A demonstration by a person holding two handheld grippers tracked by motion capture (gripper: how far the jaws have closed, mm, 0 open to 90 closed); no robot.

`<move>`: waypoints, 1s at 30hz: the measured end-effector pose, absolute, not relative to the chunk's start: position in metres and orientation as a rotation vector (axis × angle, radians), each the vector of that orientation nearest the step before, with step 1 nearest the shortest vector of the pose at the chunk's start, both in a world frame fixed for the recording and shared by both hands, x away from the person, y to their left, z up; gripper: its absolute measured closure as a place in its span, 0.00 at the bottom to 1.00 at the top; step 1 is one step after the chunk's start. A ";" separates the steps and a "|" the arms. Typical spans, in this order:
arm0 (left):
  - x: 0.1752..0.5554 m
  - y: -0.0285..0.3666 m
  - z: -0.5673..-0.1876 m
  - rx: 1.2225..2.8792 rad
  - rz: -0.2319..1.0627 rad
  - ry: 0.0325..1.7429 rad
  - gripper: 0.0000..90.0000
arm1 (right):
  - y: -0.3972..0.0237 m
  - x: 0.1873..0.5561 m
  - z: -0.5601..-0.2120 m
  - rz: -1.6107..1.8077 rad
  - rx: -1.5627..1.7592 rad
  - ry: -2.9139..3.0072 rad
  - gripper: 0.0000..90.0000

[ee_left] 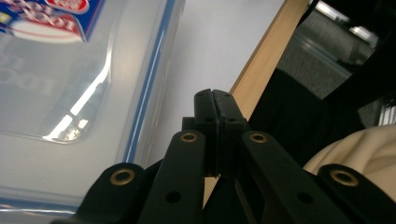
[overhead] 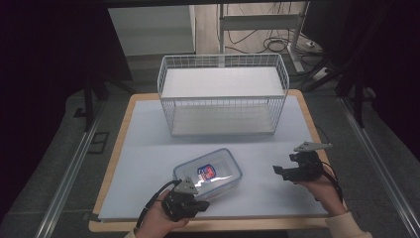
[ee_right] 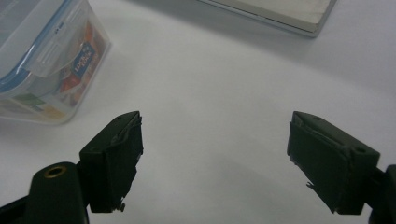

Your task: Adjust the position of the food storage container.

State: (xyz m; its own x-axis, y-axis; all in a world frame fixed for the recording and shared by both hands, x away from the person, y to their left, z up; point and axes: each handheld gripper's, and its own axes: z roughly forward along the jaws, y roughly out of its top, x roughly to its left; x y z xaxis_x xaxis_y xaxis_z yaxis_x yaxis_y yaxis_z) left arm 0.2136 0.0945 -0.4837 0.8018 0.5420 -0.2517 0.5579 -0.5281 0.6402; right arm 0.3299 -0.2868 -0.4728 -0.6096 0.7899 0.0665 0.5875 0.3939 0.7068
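Beside container (overhead: 208,173), left claw (overhead: 202,204) closed, low

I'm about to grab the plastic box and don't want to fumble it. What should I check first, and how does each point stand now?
1. Right hand-held gripper open: ok, jaws wide apart.
2. Left hand-held gripper open: not ok, jaws pressed shut.
3. Plastic box free of both grippers: ok, flat on the table.
4. Box lid on: ok; whether its latches are locked, cannot tell.
5. Wire basket out of the way: ok, farther back.
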 end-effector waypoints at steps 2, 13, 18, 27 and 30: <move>0.213 0.094 -0.486 2.257 -0.026 0.812 1.00 | -0.287 0.330 -0.473 1.030 1.210 2.378 0.20; 0.216 0.095 -0.504 2.317 0.009 0.873 1.00 | -0.287 0.330 -0.472 1.029 1.209 2.377 0.20; 0.218 0.098 -0.504 2.302 -0.009 0.876 1.00 | -0.286 0.330 -0.473 1.023 1.214 2.381 0.20; 0.221 0.104 -0.504 2.301 -0.007 0.883 1.00 | -0.287 0.330 -0.473 1.024 1.209 2.380 0.20; 0.224 0.107 -0.505 2.301 0.002 0.897 1.00 | -0.287 0.330 -0.473 1.020 1.209 2.380 0.20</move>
State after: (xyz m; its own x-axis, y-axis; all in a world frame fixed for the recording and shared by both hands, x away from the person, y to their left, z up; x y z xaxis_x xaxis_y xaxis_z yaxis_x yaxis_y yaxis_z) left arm 0.2239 0.1071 -0.5045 0.7649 0.6037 -0.2249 0.6028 -0.5476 0.5803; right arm 0.3295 -0.2873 -0.4728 -0.6089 0.7907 0.0629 0.5908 0.3993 0.7011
